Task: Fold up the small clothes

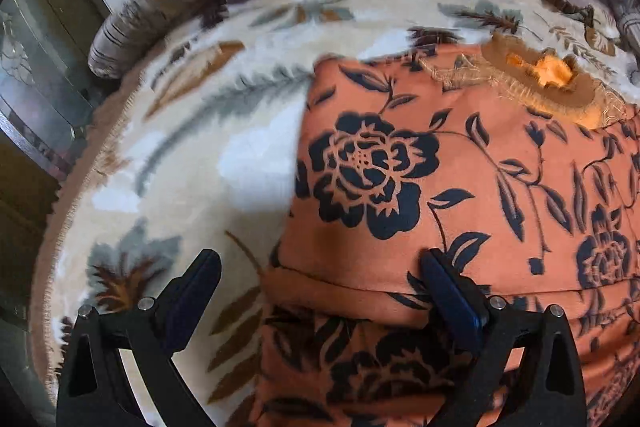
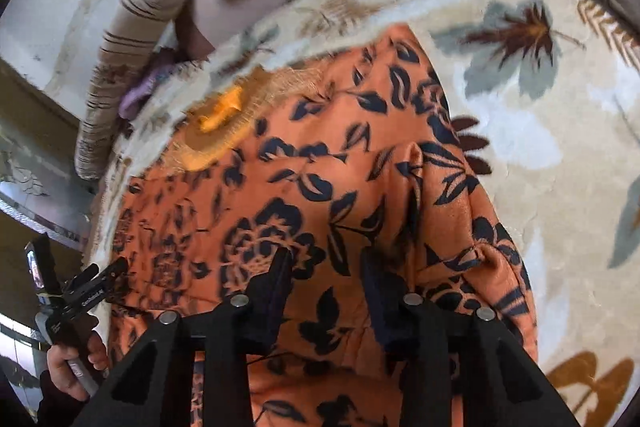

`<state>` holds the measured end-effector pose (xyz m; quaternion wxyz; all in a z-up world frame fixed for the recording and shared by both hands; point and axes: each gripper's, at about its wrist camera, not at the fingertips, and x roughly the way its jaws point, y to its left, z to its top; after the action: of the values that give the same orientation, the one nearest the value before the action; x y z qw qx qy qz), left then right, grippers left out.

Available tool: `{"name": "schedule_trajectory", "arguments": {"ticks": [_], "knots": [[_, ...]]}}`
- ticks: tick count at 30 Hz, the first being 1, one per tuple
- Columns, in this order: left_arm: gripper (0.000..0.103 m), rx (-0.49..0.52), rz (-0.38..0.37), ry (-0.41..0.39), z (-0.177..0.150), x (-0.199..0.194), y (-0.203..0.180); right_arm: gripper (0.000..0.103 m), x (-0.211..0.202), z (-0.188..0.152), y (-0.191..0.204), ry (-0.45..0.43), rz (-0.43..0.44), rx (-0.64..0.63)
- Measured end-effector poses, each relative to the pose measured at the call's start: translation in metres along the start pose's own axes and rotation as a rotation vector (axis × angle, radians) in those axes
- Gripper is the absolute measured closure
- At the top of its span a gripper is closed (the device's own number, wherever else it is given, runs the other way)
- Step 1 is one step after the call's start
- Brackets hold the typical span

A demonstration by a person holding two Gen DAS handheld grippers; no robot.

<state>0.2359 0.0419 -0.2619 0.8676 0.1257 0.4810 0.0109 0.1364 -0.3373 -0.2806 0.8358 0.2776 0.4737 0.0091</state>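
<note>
A striped pillow (image 1: pixel 132 27) lines the blanket's (image 1: pixel 192 163) far edge. The orange dress (image 1: pixel 460 187) lies under both grippers: left gripper (image 1: pixel 320 291) wide, right gripper (image 2: pixel 326 287) narrower, both empty.

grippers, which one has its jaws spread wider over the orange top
The left gripper: its jaws gape wide at the orange floral garment's edge; the right gripper's are narrower.

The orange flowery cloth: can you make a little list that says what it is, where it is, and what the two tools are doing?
cloth: orange garment with dark flower print, gold-trimmed neck
lying on: cream leaf-patterned blanket
left tool: open wide, one finger over the garment, other over blanket
right tool: open, over the garment
nearby: striped pillow
</note>
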Motion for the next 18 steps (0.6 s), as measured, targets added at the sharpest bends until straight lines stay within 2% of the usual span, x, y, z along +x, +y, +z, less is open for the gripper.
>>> {"name": "schedule_trajectory", "arguments": {"ticks": [2,4,6,7,10,12,15,18], "knots": [[0.002,-0.005,-0.007,0.005,0.001,-0.004,0.003,0.065,-0.005,0.000,0.003,-0.004,-0.001,-0.015],[0.002,0.009,-0.014,-0.004,0.000,-0.015,0.006,0.065,-0.014,-0.004,0.003,-0.019,0.035,-0.009],[0.002,0.025,-0.015,-0.063,-0.007,-0.038,0.012,0.061,-0.029,-0.008,0.002,-0.042,0.075,-0.004],[0.002,0.035,-0.014,-0.082,-0.010,-0.047,0.014,0.060,-0.038,-0.011,0.003,-0.064,0.077,-0.012],[0.002,0.075,-0.001,-0.153,-0.035,-0.082,0.021,0.050,-0.063,-0.022,0.003,-0.125,0.075,-0.037],[0.002,0.084,0.002,-0.178,-0.051,-0.100,0.027,0.049,-0.075,-0.028,0.005,-0.147,0.073,-0.051],[0.002,0.070,-0.008,-0.182,-0.079,-0.122,0.044,0.049,-0.089,-0.046,0.000,-0.149,0.058,-0.047],[0.002,0.024,-0.045,-0.134,-0.107,-0.131,0.071,0.049,-0.104,-0.070,-0.008,-0.143,0.047,-0.041]]}}
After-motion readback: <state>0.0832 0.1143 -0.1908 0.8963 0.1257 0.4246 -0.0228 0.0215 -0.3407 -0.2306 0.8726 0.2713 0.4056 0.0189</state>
